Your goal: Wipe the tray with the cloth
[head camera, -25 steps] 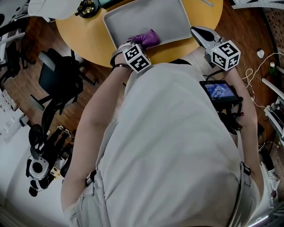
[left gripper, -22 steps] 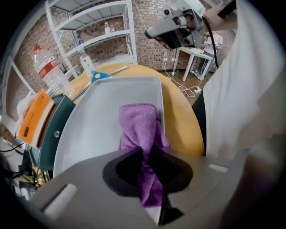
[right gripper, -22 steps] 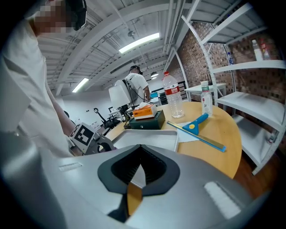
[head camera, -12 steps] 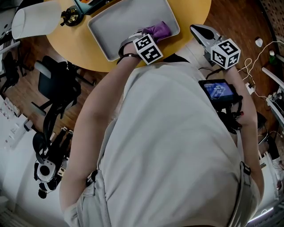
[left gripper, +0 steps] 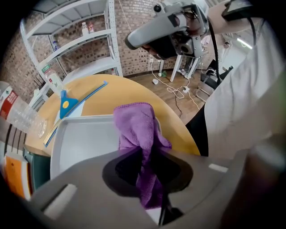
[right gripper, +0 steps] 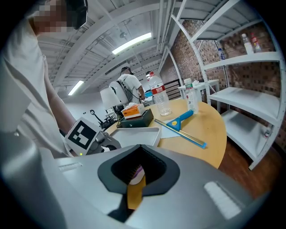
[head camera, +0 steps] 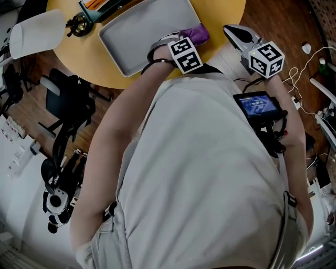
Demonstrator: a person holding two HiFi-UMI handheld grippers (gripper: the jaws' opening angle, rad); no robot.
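Clamping purple cloth (left gripper: 136, 125), left claw (left gripper: 149, 161) angled down at tray (left gripper: 85, 138) edge

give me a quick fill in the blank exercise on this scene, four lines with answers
1. The left gripper is shut on a ___ cloth.
2. The grey tray stands on a round ___ table.
3. The right gripper holds ___.
4. The squeegee lying on the table has a ___ handle.

Missing words: purple; yellow; nothing; blue
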